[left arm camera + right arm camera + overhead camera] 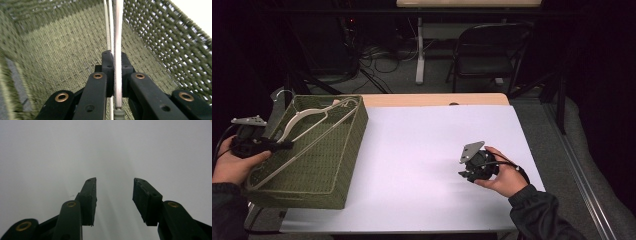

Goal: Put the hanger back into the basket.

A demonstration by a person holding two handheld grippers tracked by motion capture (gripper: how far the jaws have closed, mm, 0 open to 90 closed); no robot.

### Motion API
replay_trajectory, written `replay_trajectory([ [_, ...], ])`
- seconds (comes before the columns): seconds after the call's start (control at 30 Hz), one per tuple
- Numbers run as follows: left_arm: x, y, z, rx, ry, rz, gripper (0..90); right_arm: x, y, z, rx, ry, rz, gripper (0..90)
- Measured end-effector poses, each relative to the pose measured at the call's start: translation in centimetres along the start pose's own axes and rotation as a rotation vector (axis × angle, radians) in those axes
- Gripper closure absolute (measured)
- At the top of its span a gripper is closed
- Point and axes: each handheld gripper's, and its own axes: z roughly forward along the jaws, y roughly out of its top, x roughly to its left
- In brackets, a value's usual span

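Note:
A white clothes hanger [307, 127] lies slanted over and into the olive woven basket [343, 165] at the table's left. My left gripper [287, 145] is shut on the hanger's thin bar [118, 47], at the basket's left rim. In the left gripper view the bar runs straight up between the closed pads, with the basket's woven floor [62, 52] behind it. My right gripper [466, 174] rests low over the white tabletop at the right, held in a hand, jaws apart. Nothing lies between its pads in the right gripper view [114, 200].
The white tabletop [422, 150] stretches between the basket and the right hand. A wooden strip [437, 99] borders the far edge. Beyond the table stand a black chair [492, 52] and a desk leg [420, 50] with cables on the floor.

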Motion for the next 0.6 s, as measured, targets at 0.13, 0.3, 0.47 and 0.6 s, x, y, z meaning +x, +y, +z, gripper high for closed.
replay_trajectory([
  [0.13,0.4,-1.0,1.2,0.027,-0.001,-0.013,87.2,0.1,0.0,0.0,0.004,0.000,0.010,54.0],
  [0.3,0.5,-1.7,2.6,0.069,-0.009,-0.010,87.1,0.0,0.0,0.1,-0.002,-0.003,-0.004,54.0],
  [0.47,0.6,-2.1,3.2,0.069,-0.014,-0.018,87.0,0.1,0.0,0.0,0.000,-0.003,0.007,54.0],
  [0.6,0.7,-2.5,3.5,0.084,-0.003,-0.014,86.9,0.1,-0.1,0.0,0.000,-0.006,0.000,53.9],
])
